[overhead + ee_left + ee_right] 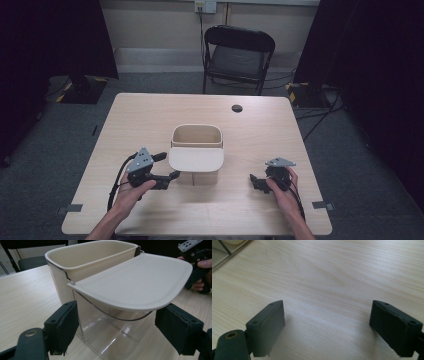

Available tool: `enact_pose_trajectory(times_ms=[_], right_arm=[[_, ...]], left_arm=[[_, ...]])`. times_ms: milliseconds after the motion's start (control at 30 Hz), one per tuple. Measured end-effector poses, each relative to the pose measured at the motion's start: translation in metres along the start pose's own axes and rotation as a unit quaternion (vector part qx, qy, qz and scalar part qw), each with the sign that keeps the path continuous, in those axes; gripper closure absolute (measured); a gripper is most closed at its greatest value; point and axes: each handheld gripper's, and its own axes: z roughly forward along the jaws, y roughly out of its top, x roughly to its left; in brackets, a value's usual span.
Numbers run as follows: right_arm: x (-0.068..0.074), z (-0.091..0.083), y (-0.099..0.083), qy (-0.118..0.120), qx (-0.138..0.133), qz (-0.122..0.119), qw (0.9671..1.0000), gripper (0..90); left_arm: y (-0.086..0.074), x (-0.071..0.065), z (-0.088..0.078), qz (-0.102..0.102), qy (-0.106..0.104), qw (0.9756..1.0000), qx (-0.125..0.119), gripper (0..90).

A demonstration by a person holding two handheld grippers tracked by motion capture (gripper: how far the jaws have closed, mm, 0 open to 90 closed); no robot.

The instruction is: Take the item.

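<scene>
A cream bin [196, 137] with a clear lower body stands at the middle of the table. Its cream lid [196, 159] is swung out flat toward me. My left gripper [167, 166] is open just left of the lid, its jaws pointing at the bin. In the left gripper view the lid [140, 282] hangs over the clear body [110, 332] between the two open jaws, which touch nothing. My right gripper [256, 181] is open to the right of the bin, low over bare table [324, 277], holding nothing.
A black folding chair [237, 55] stands beyond the far edge of the wooden table [150, 115]. A small dark round cap [237, 108] sits in the table near its far edge. Black curtains hang at both sides.
</scene>
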Motion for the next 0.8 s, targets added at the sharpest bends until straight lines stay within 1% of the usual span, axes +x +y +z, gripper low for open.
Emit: enact_pose_trajectory(times_ms=[133,233,300,433,500,533,567,600,667,700,800], right_arm=[[0.0000,0.0000,0.0000,0.000,0.000,0.001,1.0000,12.3],[0.0000,0.0000,0.0000,0.000,0.000,0.000,1.0000,12.3],[0.0000,0.0000,0.0000,0.000,0.000,0.000,1.0000,12.3],[0.0000,0.0000,0.0000,0.000,0.000,0.001,1.0000,12.3],[0.0000,0.0000,0.0000,0.000,0.000,0.000,1.0000,12.3],[0.0000,0.0000,0.0000,0.000,0.000,0.000,1.0000,12.3],[0.0001,0.0001,0.0000,0.000,0.000,0.001,1.0000,12.3],[0.0001,0.0001,0.0000,0.000,0.000,0.001,1.0000,12.3],[0.0001,0.0001,0.0000,0.000,0.000,0.001,1.0000,12.3],[0.0000,0.0000,0.0000,0.000,0.000,0.000,1.0000,12.3],[0.0001,0.0001,0.0000,0.000,0.000,0.001,1.0000,12.3]], left_arm=[[0.0010,-0.0002,0.0001,0.003,0.000,1.0000,0.002,18.7],[0.0009,-0.0008,0.0005,0.001,-0.001,1.0000,0.001,18.7],[0.0015,-0.0008,0.0000,0.003,0.002,1.0000,0.004,18.8],[0.0028,-0.0008,-0.0004,0.004,0.002,1.0000,0.002,18.8],[0.0035,-0.0005,0.0001,0.008,0.001,1.0000,-0.001,18.8],[0.0035,-0.0005,0.0001,0.008,0.001,1.0000,-0.001,18.8],[0.0038,-0.0013,0.0002,0.003,0.001,1.0000,-0.002,18.8],[0.0043,-0.0018,-0.0002,0.003,0.002,1.0000,0.000,18.8],[0.0054,-0.0018,-0.0004,0.009,0.002,1.0000,0.003,18.8],[0.0059,-0.0026,0.0007,0.007,0.002,1.0000,-0.004,18.6],[0.0063,-0.0025,0.0007,0.005,0.002,1.0000,-0.001,17.7]])
